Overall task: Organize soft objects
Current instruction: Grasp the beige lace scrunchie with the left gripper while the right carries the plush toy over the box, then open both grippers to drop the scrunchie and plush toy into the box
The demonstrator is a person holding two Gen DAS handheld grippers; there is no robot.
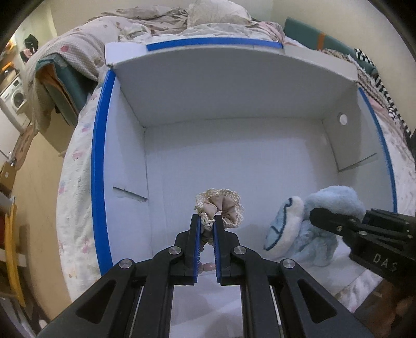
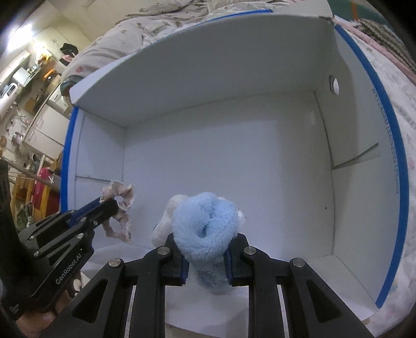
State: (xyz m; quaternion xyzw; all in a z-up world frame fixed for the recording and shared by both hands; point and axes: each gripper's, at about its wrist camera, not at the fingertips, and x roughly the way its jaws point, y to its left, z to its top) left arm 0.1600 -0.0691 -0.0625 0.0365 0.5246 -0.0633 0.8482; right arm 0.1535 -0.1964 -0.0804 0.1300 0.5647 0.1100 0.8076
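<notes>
My left gripper [image 1: 207,220] is shut on a beige scrunchie with a cream lace edge [image 1: 225,209]. It hangs over the bottom of a white box with blue-taped rims [image 1: 100,156]. In the right wrist view the same scrunchie [image 2: 122,199] dangles from the left gripper [image 2: 105,204] at the left. My right gripper [image 2: 205,247] is shut on a fluffy light-blue plush toy [image 2: 205,221], held above the box floor [image 2: 234,169]. The left wrist view shows that plush toy [image 1: 312,228] at the lower right, with the right gripper's finger [image 1: 330,221] pressing into it.
The box sits on a bed with a floral quilt [image 1: 75,169]. Crumpled bedding and a pillow [image 1: 215,13] lie behind the box. A striped knit cloth [image 1: 384,96] lies to its right. Shelves and a washing machine [image 1: 17,97] stand off the bed's left side.
</notes>
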